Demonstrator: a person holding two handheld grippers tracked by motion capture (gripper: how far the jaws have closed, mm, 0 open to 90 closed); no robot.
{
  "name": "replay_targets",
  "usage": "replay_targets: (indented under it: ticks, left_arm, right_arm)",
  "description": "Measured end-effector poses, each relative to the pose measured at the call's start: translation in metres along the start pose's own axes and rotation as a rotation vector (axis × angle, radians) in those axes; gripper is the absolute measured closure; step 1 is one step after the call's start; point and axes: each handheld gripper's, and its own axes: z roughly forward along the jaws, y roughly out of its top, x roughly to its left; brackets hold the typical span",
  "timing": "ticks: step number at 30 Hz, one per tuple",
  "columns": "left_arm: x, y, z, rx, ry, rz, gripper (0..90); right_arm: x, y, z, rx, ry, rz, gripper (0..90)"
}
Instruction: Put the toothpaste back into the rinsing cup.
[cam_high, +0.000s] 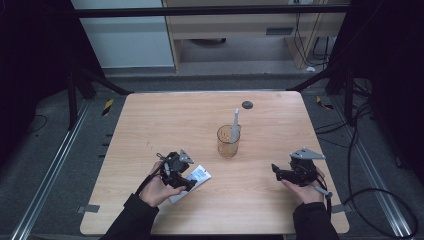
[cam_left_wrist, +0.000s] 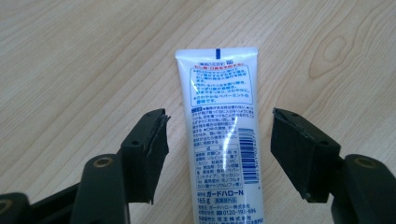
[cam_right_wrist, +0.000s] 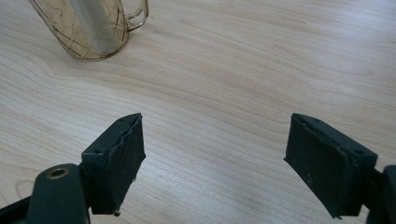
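A white toothpaste tube (cam_left_wrist: 219, 88) with blue print lies flat on the wooden table (cam_high: 150, 125). My left gripper (cam_left_wrist: 219, 140) is open, its jaws standing either side of the tube without touching it. From above, the left gripper (cam_high: 182, 179) hovers over the tube (cam_high: 200, 175) at the table's front left. An amber see-through cup (cam_high: 228, 142) stands mid-table with a pale grey stick-like item (cam_high: 234, 122) upright in it. My right gripper (cam_high: 276, 171) is open at the front right, with nothing between its jaws (cam_right_wrist: 215, 154). The cup (cam_right_wrist: 93, 28) lies ahead of it to the left.
A small black round disc (cam_high: 247, 104) sits near the table's far edge. Black frame bars and cables surround the table. Bare wood stretches between the cup and the right gripper.
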Motion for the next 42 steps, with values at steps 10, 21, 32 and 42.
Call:
replay_targets:
  ticks: [10, 21, 32, 42]
  left_arm:
    - [-0.003, -0.001, 0.013, 0.078, -0.010, 0.016, 35.7]
    - [-0.001, 0.002, 0.021, 0.124, -0.030, 0.021, 37.6]
    - [0.003, 0.004, 0.031, 0.177, -0.050, 0.003, 40.8]
    - [0.003, 0.007, 0.035, 0.210, -0.050, -0.002, 42.6]
  right_arm:
    - [0.000, 0.000, 0.001, 0.008, -0.002, -0.001, 19.5]
    - [0.001, 0.000, 0.003, 0.022, -0.001, -0.006, 19.6]
    - [0.001, -0.001, 0.006, 0.035, 0.002, -0.010, 19.6]
    - [0.001, -0.001, 0.007, 0.037, 0.002, -0.011, 19.8]
